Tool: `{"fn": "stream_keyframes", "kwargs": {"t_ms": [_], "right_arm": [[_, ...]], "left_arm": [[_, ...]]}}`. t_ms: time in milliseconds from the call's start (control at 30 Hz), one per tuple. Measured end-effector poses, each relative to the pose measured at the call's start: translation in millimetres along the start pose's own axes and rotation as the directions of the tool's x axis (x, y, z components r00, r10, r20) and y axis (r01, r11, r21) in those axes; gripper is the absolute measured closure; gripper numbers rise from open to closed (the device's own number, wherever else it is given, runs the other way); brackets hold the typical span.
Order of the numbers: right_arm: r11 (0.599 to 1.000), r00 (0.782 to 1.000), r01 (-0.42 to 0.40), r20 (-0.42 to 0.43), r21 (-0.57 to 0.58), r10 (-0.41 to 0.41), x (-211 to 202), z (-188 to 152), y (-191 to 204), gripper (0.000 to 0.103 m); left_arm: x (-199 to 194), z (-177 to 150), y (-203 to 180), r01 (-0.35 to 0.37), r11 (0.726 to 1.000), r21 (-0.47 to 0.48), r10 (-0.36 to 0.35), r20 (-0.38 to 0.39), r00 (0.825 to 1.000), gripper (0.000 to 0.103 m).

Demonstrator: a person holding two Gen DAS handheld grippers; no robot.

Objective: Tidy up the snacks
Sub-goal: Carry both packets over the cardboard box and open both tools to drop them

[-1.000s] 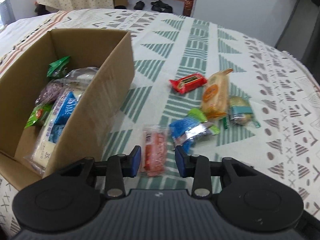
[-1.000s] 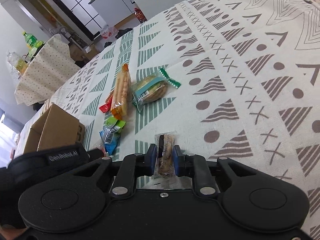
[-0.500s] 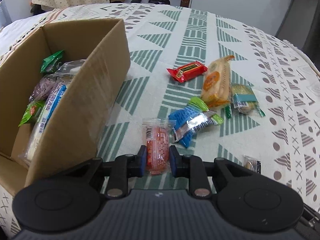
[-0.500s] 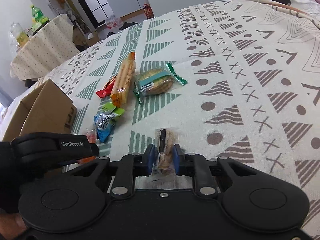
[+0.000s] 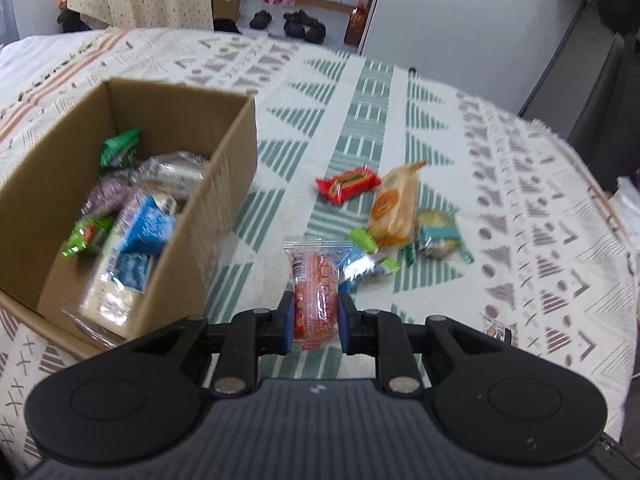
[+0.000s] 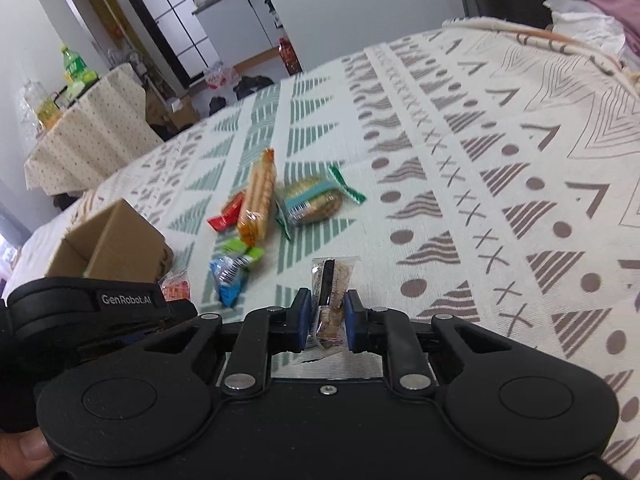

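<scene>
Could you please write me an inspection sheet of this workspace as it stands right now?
Surface: patterned cloth, white with green and grey shapes.
Job's things: cardboard box open, several snacks inside; loose on the cloth a red bar, orange pack, cookie pack and blue pack, close together.
Clutter: nothing seen.
Grippers: left gripper shut on a red-orange packet; right gripper shut on a clear bar packet.
Cables: nothing seen.
Surroundings: draped side table with bottles; shoes on the floor.
</scene>
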State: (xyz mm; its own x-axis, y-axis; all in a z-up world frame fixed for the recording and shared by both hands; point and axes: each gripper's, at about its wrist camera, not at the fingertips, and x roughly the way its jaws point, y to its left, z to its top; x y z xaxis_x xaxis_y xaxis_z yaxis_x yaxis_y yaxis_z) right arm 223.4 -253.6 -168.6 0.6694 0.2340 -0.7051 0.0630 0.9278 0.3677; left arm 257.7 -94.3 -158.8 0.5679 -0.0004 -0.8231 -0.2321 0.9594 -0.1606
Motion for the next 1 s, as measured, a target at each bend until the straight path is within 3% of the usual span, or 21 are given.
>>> {"fn": "stream_keyframes", "kwargs": {"t_ms": [333, 567, 1000], "right_arm": [[0.999, 0.995, -0.028, 0.099, -0.02, 0.03, -37.4, 22.4, 35.6, 0.085], [0.999, 0.986, -0.052, 0.156, -0.005, 0.053, -53.7, 29.1, 58.3, 0.085], [0.996, 0.98, -0.073, 0.182, -0.054, 0.082, -65.8, 28.0, 107.9, 0.085]], "left_arm": [[-42.1, 16.9, 18.6, 0.041, 0.999, -0.027, -0.038, 0.11, 0.993, 0.083], [-64.0, 26.0, 45.2, 0.08, 0.994, -0.076, -0.068, 0.14, 0.988, 0.083], [-88.8, 43.5, 101.5, 0.116, 0.975, -0.192, -0.083, 0.175, 0.981, 0.083]]}}
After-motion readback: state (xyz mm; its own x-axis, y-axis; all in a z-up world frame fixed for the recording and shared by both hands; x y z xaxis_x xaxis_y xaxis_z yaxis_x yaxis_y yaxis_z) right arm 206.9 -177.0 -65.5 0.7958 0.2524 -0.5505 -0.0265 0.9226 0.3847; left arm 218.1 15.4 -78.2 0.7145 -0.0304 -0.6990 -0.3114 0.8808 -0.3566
